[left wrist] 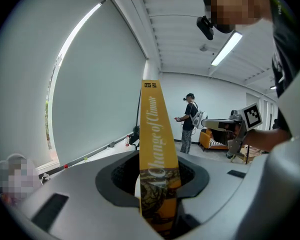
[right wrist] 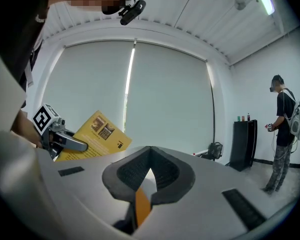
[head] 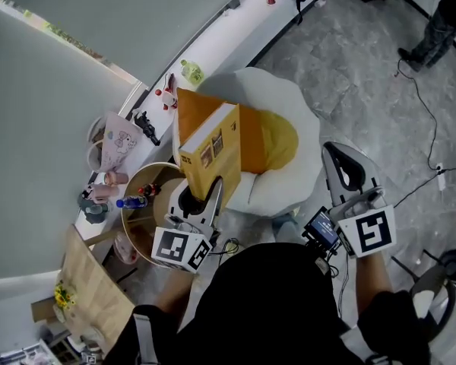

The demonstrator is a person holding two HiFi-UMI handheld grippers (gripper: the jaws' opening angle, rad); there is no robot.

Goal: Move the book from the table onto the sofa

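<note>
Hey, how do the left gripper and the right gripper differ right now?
The left gripper is clamped on the yellow book, gripping it at the spine so that it stands upright. The right gripper holds nothing, its fingertips together. In the head view the left gripper is near the round table, while the right gripper is over bare floor. Both carry a marker cube and point toward the white sofa.

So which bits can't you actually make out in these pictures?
Book spine: left gripper view, lower end buried between the jaws.
Sofa seat: head view, partly covered by the book.
Small things on the window ledge: head view, too small to name.
</note>
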